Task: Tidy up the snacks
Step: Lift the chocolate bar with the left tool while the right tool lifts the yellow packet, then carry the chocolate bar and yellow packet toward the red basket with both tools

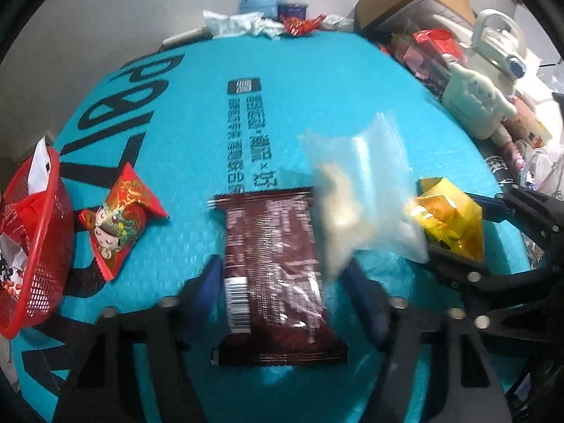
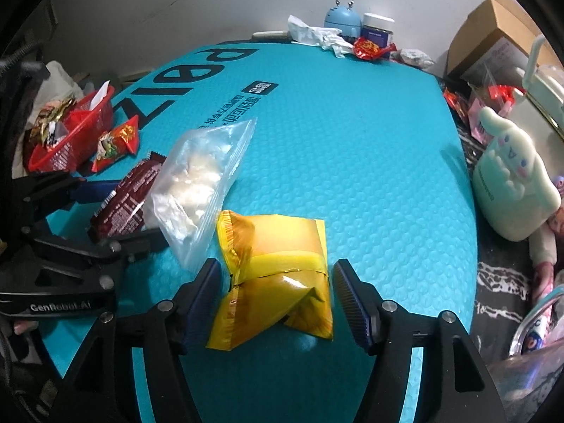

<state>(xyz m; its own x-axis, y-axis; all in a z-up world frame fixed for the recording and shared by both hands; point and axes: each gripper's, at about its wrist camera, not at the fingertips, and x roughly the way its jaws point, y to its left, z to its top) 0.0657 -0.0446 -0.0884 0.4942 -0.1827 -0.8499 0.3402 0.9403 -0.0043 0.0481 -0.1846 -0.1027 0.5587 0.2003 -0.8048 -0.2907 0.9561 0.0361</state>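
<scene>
The red basket [image 1: 33, 232] stands at the left edge of the desk [image 2: 352, 148], which is covered by a blue mat, and it already holds a few packets, so part of the sorting looks done; four snacks are still loose on the mat. A red cartoon-printed packet [image 1: 121, 224] lies just beside the basket. The brown bar wrapper [image 1: 273, 275] lies nearer the middle; a clear zip bag [image 2: 201, 183] of pale pieces overlaps its edge. The yellow packet [image 2: 278, 275] sits beside the bag, toward the near edge.

The left gripper [image 1: 282, 292] hangs over the brown wrapper, its fingers [image 1: 206, 292] spread on either side of it; motion blur hides whether the pads touch, but they do not seem to press. The right gripper [image 2: 276, 303] brackets the yellow packet with its fingers [image 2: 352, 303] apart, and a gap shows on each side, so nothing is pinched.

By my reckoning the job is roughly midway; both packets under the grippers want closing on and carrying to the basket, then the zip bag and the red packet. The clutter along the far and right edges seems no part of it.
</scene>
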